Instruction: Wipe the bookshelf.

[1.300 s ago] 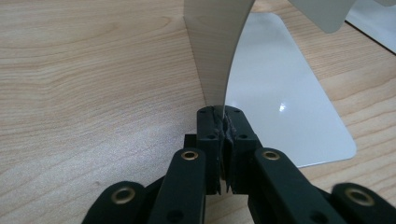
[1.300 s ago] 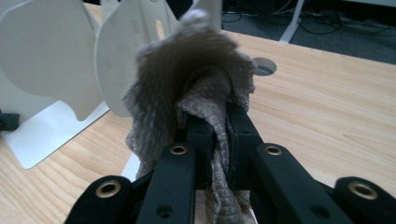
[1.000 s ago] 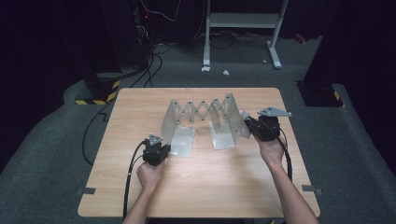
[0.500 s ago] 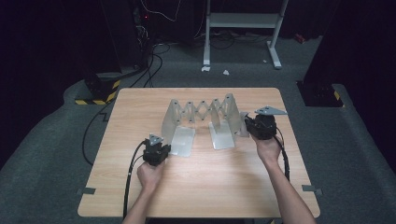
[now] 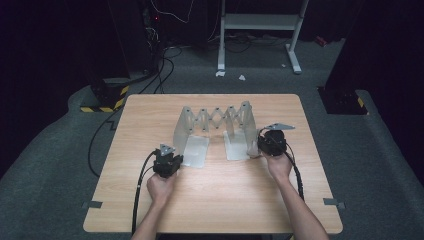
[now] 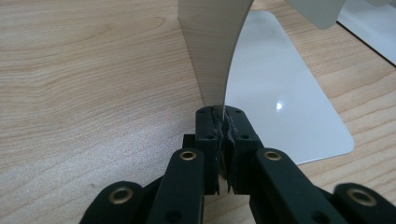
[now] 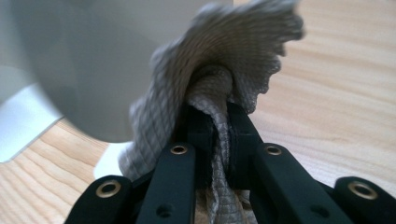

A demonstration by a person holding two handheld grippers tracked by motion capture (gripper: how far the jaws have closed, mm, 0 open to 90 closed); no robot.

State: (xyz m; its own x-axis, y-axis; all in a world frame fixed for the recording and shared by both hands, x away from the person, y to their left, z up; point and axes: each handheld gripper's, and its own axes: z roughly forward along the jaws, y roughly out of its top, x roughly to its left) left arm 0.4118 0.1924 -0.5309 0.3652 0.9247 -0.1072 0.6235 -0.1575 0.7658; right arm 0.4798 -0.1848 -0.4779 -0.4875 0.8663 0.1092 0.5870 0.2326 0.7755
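A grey metal folding rack point(image 5: 217, 117) stands mid-table: two upright end plates joined by a scissor link, each on a flat base plate. My left gripper point(image 5: 173, 156) is shut on the near edge of the left upright plate point(image 6: 210, 46), just above its base plate point(image 6: 280, 93); its jaws point(image 6: 223, 116) pinch the thin sheet. My right gripper point(image 5: 261, 145) is at the right upright plate point(image 5: 247, 125), shut on a bunched grey waffle-weave cloth point(image 7: 224, 51). The cloth lies against the plate's grey face point(image 7: 84, 60), and its jaws point(image 7: 217, 109) are wrapped in it.
The wooden table point(image 5: 150, 115) has bare room in front of the rack and at both sides. Black cables point(image 5: 140, 185) trail from each gripper toward the near edge. Beyond the table are a dark floor, a white stand point(image 5: 260, 22) and hazard-striped tape point(image 5: 102, 107).
My right gripper has sunk lower and slightly nearer with the cloth along the right upright plate. The left gripper and the rack have not moved.
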